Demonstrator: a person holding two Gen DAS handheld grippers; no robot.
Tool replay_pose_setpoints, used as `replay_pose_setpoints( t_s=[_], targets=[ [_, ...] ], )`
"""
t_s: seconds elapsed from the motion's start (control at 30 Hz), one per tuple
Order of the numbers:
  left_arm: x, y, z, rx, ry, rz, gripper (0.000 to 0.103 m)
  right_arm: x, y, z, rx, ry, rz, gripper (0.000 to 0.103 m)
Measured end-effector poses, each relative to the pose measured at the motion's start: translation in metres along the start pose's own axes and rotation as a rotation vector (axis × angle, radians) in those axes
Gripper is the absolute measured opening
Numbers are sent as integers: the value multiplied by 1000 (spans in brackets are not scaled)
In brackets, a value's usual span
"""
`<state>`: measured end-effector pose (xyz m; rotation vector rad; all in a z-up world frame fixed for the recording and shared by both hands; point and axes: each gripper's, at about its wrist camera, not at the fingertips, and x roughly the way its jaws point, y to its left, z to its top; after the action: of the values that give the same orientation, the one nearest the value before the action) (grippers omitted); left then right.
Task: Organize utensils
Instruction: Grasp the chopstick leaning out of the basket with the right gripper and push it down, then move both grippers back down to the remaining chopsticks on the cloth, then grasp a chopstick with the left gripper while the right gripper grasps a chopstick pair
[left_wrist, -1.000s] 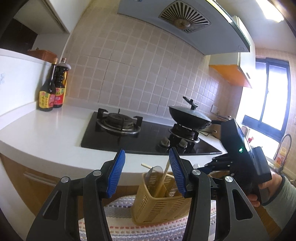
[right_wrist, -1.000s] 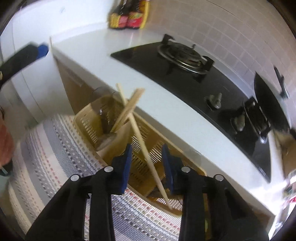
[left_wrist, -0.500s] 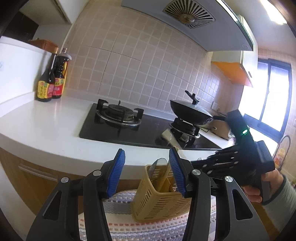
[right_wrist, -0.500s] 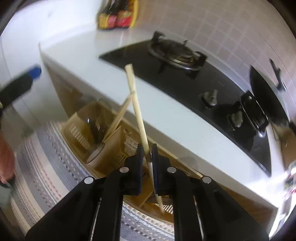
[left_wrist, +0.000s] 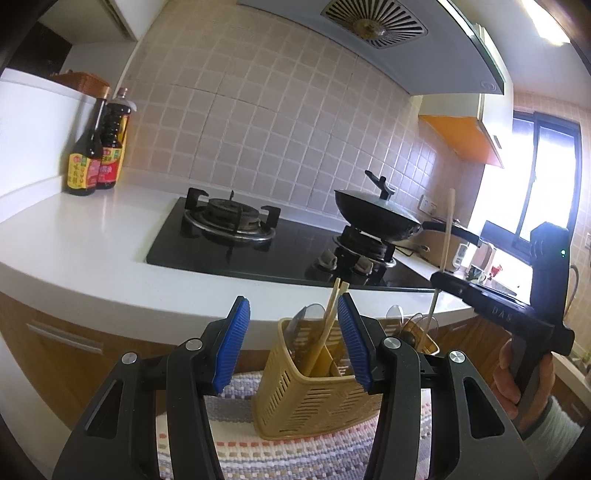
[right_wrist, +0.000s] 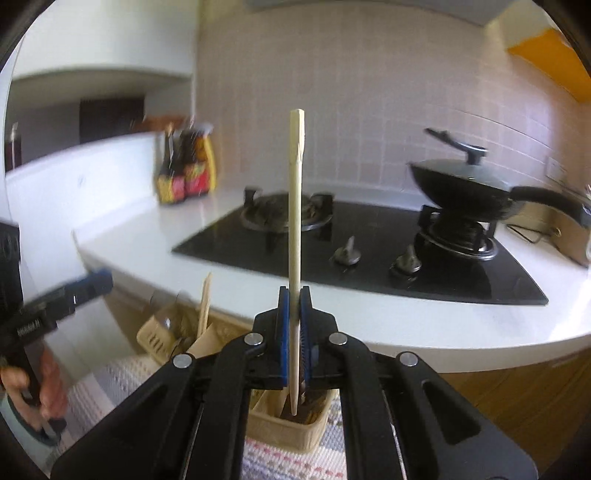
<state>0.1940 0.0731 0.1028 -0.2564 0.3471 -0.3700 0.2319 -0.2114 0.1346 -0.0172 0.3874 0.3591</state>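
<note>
A yellow slotted utensil basket (left_wrist: 314, 391) stands on a striped mat below the counter edge; it holds chopsticks (left_wrist: 327, 325) and clear plastic spoons. My left gripper (left_wrist: 293, 332) is open and empty, just in front of the basket. My right gripper (right_wrist: 294, 314) is shut on a single wooden chopstick (right_wrist: 295, 206), held upright above the basket's right end (right_wrist: 288, 424). In the left wrist view the right gripper (left_wrist: 443, 278) holds that chopstick (left_wrist: 447, 229) to the right of the basket.
A white counter (left_wrist: 92, 243) carries a black gas hob (left_wrist: 258, 243), a lidded wok (left_wrist: 376, 214) on the right burner and two sauce bottles (left_wrist: 94, 155) at the left. The striped mat (left_wrist: 295, 454) lies under the basket.
My right gripper closed on one chopstick in the basket and lifted it up and out, tilting it upright. My left gripper stayed open, drifting slightly.
</note>
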Motion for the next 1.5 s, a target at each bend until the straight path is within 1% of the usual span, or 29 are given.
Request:
replay_pose_setpoints(
  t_s=[0.13,0.2,0.23,0.3,0.37,0.47,0.53,0.6,0.63,0.67,0.73,0.77,0.8,0.83,0.87,0.9,0.93,1.03,1.1,1.2,1.27,1.33,1.37,1.4,1.5],
  targets=[
    [-2,-2,-6,0,20,1,47,3,-10,-10,84,-38,48,4],
    [-5,-5,-10,12,33,6,47,1,-9,-18,95,-55,46,5],
    [-8,-6,-13,19,43,10,47,1,-9,-21,98,-32,65,6],
    [-13,-5,-17,15,54,7,47,-3,-10,-26,103,-13,72,6],
    [-20,-4,-21,-11,68,-18,47,-13,-11,-31,108,8,78,12],
    [-32,-6,-27,-45,94,-42,47,-38,-12,-39,112,29,69,13],
    [-44,-11,-36,-66,137,-54,47,-59,-9,-46,104,57,81,14],
    [-54,-17,-47,-84,179,-76,47,-76,-6,-55,98,102,105,25],
    [-60,-24,-55,-89,220,-90,47,-83,-4,-60,92,121,109,36],
    [-64,-29,-61,-86,251,-101,47,-94,-1,-68,84,155,118,43],
    [-70,-39,-75,-78,316,-127,50,-106,4,-83,87,212,131,44],
    [-72,-46,-85,-71,369,-147,53,-110,7,-91,93,248,129,44],
    [-73,-51,-93,-61,410,-154,53,-112,9,-99,97,284,122,44],
    [-74,-59,-105,-39,465,-151,53,-114,13,-113,104,346,111,44],
    [-75,-65,-114,-22,494,-140,53,-114,16,-122,111,382,110,44],
    [-76,-69,-122,-7,519,-131,53,-114,18,-134,127,428,118,44],
    [-76,-75,-133,12,562,-120,53,-114,20,-144,145,469,131,43],
    [-73,-82,-156,20,656,-96,51,-111,25,-173,200,564,172,43],
    [-70,-84,-172,9,732,-78,45,-110,30,-186,197,592,196,37],
    [-67,-90,-189,16,806,-68,45,-107,31,-198,201,625,192,35],
    [-63,-99,-200,48,869,-67,45,-103,31,-203,223,649,215,35],
    [-61,-109,-204,107,878,-29,44,-96,33,-205,224,692,228,35],
    [-61,-114,-206,136,888,-8,39,-91,35,-205,212,721,232,35],
    [-58,-117,-207,142,899,-7,33,-87,38,-204,196,737,239,35],
    [-58,-127,-213,190,897,19,31,-84,53,-203,137,754,237,35]
  ],
)
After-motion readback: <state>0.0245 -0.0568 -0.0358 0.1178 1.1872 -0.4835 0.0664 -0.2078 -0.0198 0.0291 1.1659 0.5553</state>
